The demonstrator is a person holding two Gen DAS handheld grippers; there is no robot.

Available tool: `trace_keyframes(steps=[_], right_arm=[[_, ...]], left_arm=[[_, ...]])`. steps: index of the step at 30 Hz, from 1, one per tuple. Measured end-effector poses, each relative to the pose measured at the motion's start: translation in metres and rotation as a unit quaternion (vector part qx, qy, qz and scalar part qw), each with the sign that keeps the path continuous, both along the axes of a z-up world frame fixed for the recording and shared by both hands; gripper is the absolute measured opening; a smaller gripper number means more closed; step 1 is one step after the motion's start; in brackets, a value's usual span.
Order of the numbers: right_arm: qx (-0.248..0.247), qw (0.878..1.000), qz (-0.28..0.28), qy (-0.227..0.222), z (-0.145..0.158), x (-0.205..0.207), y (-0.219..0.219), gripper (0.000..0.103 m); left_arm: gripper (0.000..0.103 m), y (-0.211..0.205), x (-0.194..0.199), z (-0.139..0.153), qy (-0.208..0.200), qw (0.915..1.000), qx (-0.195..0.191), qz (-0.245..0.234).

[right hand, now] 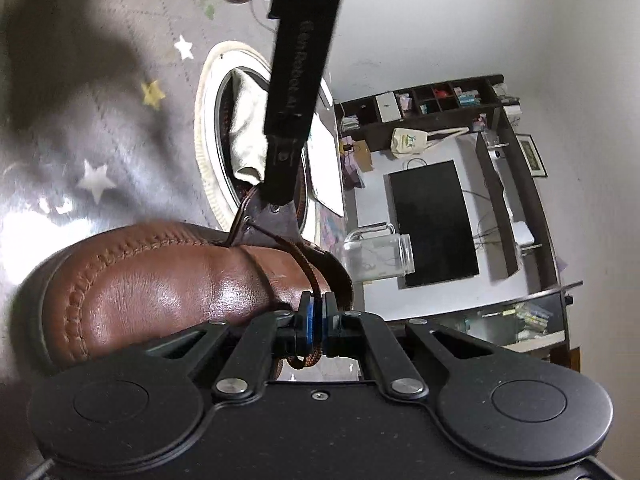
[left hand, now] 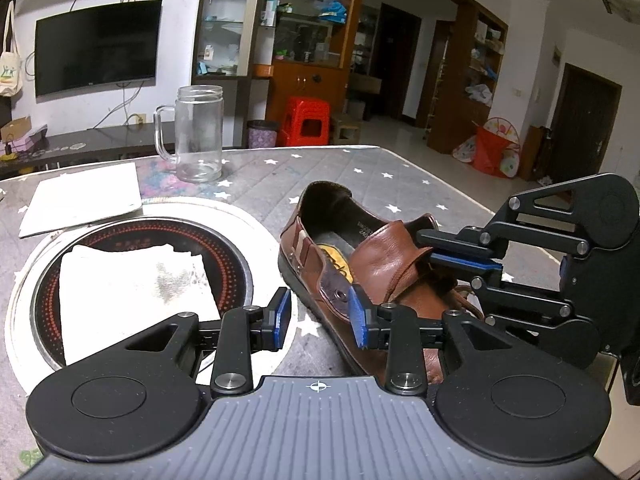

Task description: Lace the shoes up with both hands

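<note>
A brown leather shoe (left hand: 384, 256) lies on the star-patterned table cover, heel away from me in the left wrist view. My left gripper (left hand: 320, 316) stands open, its right pad beside the shoe's left eyelet flap (left hand: 338, 294) and nothing between its fingers. My right gripper (right hand: 316, 320) is shut on the brown lace (right hand: 308, 268), which runs taut from an eyelet (right hand: 248, 224) over the shoe (right hand: 160, 280). The right gripper (left hand: 440, 260) also shows at the shoe's far side. In the right wrist view the left gripper (right hand: 282, 184) appears as a dark bar whose tip meets the flap.
An empty glass mug (left hand: 200, 136) stands at the back of the table. A stained white cloth (left hand: 132, 280) lies on a round cooker plate (left hand: 240, 264) left of the shoe, with a sheet of paper (left hand: 84, 196) behind it. The table's edge (left hand: 460, 192) runs behind the shoe on the right.
</note>
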State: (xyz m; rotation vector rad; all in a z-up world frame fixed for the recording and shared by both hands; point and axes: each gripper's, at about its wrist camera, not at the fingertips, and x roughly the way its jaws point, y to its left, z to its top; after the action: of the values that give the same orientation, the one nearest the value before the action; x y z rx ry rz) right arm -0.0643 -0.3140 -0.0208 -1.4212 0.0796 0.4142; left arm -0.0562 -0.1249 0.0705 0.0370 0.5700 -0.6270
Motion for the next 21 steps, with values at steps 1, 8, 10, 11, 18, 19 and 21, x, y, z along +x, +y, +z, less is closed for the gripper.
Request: trace_keyframes(steps=[1,8,10,11,18,19,21], right_arm=[[-0.001,1.000,0.001,0.000,0.000,0.001,0.001,0.002],[-0.006,1.000,0.010,0.006,-0.003,-0.004,-0.001,0.002],[-0.009,1.000,0.015,0.011,-0.004,-0.008,0.001,0.002],[-0.010,1.000,0.018,0.013,-0.005,-0.010,0.002,0.002],[0.006,0.999,0.020,0.036,-0.004,-0.011,0.009,0.002],[0.007,0.999,0.020,0.039,-0.003,-0.011,0.009,0.002],[0.013,0.999,0.018,0.042,-0.002,-0.011,0.009,0.002]], left_arm=[[0.034,0.000,0.001,0.000,0.001,1.0000,0.000,0.001],[0.037,-0.003,0.004,0.001,-0.004,1.0000,0.005,0.000],[0.037,-0.005,0.003,0.004,-0.008,0.9999,0.006,-0.004],[0.037,-0.007,0.002,0.006,-0.013,0.9999,0.008,-0.008],[0.037,-0.019,-0.011,0.009,-0.041,0.9966,0.041,-0.059],[0.037,-0.023,-0.012,0.007,-0.044,0.9954,0.053,-0.066],[0.037,-0.031,-0.014,0.002,-0.052,0.9924,0.077,-0.081]])
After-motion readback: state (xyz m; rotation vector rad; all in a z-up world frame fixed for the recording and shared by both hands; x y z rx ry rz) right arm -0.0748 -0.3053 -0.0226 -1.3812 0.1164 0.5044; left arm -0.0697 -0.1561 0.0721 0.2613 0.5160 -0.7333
